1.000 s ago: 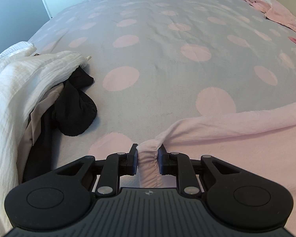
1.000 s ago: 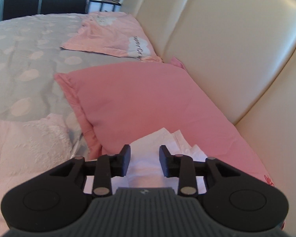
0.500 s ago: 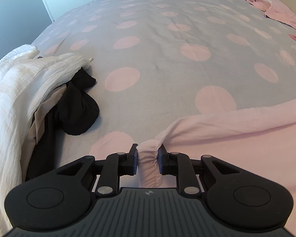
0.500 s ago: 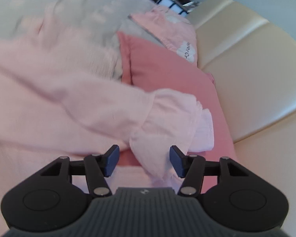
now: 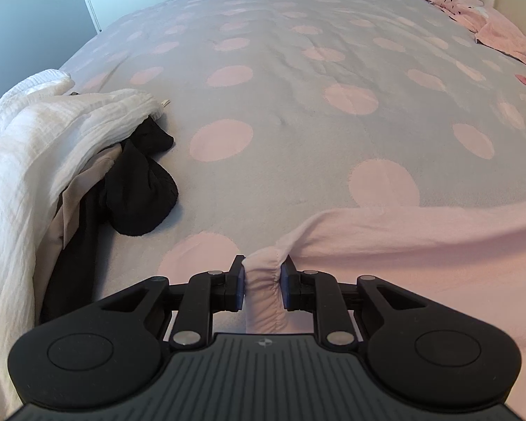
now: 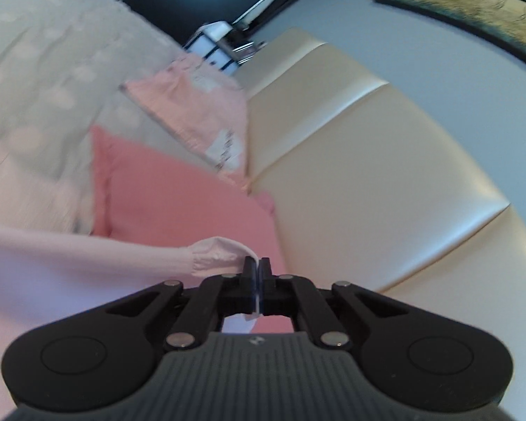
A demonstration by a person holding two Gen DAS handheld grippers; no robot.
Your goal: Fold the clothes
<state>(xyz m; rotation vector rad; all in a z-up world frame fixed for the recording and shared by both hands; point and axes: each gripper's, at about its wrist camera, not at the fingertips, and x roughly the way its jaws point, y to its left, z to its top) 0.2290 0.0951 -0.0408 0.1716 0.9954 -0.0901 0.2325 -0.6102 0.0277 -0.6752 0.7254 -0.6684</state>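
Observation:
A pale pink long-sleeved garment (image 5: pixel 420 245) lies across the near side of the bed. My left gripper (image 5: pixel 262 272) is shut on its gathered cuff (image 5: pixel 263 280), low over the bedspread. In the right wrist view the same pale pink garment (image 6: pixel 70 280) stretches in from the left. My right gripper (image 6: pixel 257 266) is shut on the other sleeve cuff (image 6: pixel 217 254) and holds it above a coral pillow (image 6: pixel 179 203). The right view is tilted and blurred.
A grey bedspread with pink dots (image 5: pixel 280 105) covers the bed. A pile of white, beige and black clothes (image 5: pixel 70 161) lies at the left. Pink pillows (image 5: pixel 491 28) sit at the far right. A cream padded headboard (image 6: pixel 368 158) rises behind the coral pillow.
My right gripper has closed on the pink sleeve cuff, lifted and tilted. My left gripper has stayed shut on its cuff and barely moved.

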